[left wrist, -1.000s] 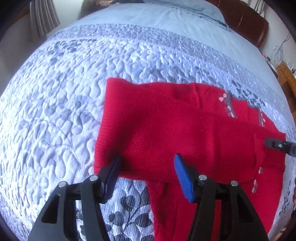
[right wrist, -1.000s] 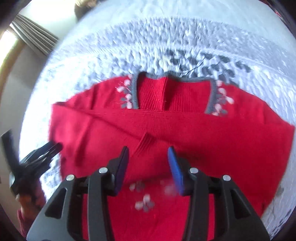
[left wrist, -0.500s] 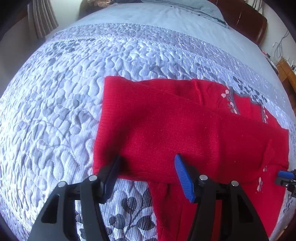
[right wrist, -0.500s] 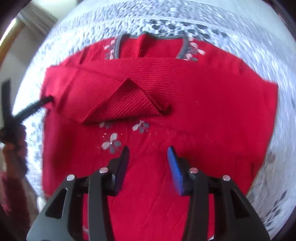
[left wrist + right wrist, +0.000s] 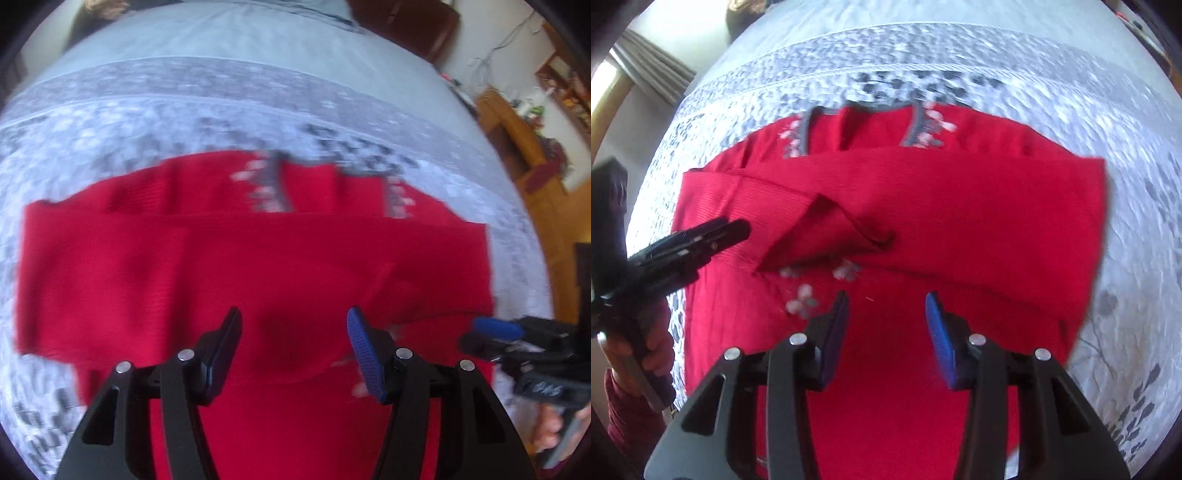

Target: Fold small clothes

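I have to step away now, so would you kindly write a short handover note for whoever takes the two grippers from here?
Left gripper: open, holding nothing, above the lower middle of the red knitted sweater.
Right gripper: open, empty, above the sweater's lower front.
Sweater: flat on the grey quilted bedspread, grey-trimmed neckline at the far end.
Done: both sleeves folded across the chest.
Left: probably fold the bottom hem up towards the neckline, then smooth.

sweater [image 5: 960,206]: red ribbed knit, matt | bedspread [image 5: 1052,92]: quilted cloth, bumpy | claw pads [image 5: 938,339]: ridged blue rubber/plastic
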Available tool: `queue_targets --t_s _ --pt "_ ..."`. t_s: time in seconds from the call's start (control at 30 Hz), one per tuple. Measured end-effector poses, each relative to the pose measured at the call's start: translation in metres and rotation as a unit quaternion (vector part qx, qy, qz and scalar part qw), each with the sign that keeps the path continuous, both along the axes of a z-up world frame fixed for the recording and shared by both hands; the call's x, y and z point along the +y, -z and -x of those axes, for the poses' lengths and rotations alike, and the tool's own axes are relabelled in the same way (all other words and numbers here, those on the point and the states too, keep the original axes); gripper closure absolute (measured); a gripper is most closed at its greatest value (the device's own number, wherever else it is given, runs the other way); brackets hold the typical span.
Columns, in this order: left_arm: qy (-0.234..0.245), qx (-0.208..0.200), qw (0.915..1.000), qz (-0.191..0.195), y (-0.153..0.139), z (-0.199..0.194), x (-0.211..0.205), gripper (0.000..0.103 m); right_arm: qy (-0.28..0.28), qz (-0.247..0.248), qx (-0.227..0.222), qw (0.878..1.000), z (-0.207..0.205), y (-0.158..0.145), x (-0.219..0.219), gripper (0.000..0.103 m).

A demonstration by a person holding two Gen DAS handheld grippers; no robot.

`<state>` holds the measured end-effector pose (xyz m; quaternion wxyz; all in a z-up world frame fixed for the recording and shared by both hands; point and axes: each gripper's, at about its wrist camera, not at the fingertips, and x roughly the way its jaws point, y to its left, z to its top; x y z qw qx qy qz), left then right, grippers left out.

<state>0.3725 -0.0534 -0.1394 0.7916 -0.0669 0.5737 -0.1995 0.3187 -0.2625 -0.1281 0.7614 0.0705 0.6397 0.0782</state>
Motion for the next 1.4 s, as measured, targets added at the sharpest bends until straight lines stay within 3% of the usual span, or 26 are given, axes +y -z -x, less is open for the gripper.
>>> queue_targets --t_s 0.07,0.13,0.2,0.3,0.37,0.47,0.57,0.6,0.67,0.83,0.93,1.1,1.17,1.2,1.23,1.33,1.4 --pt "0.031 0.01 0.9994 0.006 0.001 -0.002 -0.027 0.044 0.009 -0.002 0.001 1.0 0.007 0.0 -0.013 0.06" --pt "0.05 0.028 0.9984 0.003 0.011 -0.007 -0.048 0.051 0.015 -0.005 0.001 1.0 0.013 0.002 -0.022 0.06" --pt "0.059 0.057 0.9967 0.006 0.022 -0.011 -0.06 0.085 0.019 -0.009 -0.001 1.0 0.019 0.004 -0.03 0.06" --pt "0.051 0.051 0.9974 -0.002 0.025 -0.006 -0.066 0.099 0.025 -0.014 -0.002 1.0 0.027 0.006 -0.041 0.06" --pt "0.053 0.042 0.9976 0.012 0.019 0.002 -0.067 0.099 0.026 -0.017 -0.002 1.0 0.03 0.008 -0.046 0.06" --pt "0.098 0.047 0.9935 0.033 0.013 0.022 -0.07 0.098 0.031 -0.021 -0.001 0.999 0.032 0.01 -0.051 0.06" --pt "0.145 0.081 0.9838 0.069 0.013 0.04 -0.066 0.079 0.033 -0.024 -0.001 0.999 0.033 0.011 -0.05 0.057" --pt "0.152 0.093 0.9802 0.086 0.013 0.045 -0.06 0.068 0.033 -0.025 -0.001 0.999 0.033 0.011 -0.049 0.055" --pt "0.149 0.088 0.9809 0.089 0.008 0.051 -0.046 0.057 0.029 -0.028 0.002 0.999 0.032 0.012 -0.045 0.055" --pt "0.07 0.025 0.9972 0.007 -0.005 0.044 0.018 0.051 0.019 -0.082 0.024 0.996 0.029 0.021 -0.022 0.055" --pt "0.018 -0.01 0.9978 -0.064 -0.008 0.037 0.055 0.051 0.023 -0.096 0.037 0.994 0.019 0.032 -0.008 0.055" --pt "-0.041 -0.009 0.9976 -0.054 -0.012 0.032 0.105 0.051 0.044 -0.126 0.051 0.99 -0.001 0.048 0.004 0.057" --pt "-0.055 -0.01 0.9972 -0.05 -0.012 0.031 0.116 0.051 0.045 -0.142 0.053 0.987 -0.007 0.053 0.009 0.071" --pt "-0.063 -0.011 0.9968 -0.047 -0.012 0.031 0.122 0.051 0.045 -0.148 0.057 0.986 -0.01 0.056 0.011 0.092" --pt "-0.069 -0.012 0.9965 -0.046 -0.012 0.03 0.125 0.051 0.042 -0.156 0.066 0.985 -0.011 0.06 0.013 0.098" --pt "-0.102 -0.023 0.9932 -0.052 -0.015 0.028 0.144 0.051 0.038 -0.173 0.062 0.982 -0.008 0.054 0.013 0.099" --pt "-0.124 -0.034 0.99 -0.06 -0.016 0.025 0.152 0.051 0.032 -0.184 0.038 0.982 -0.007 0.034 0.007 0.099"
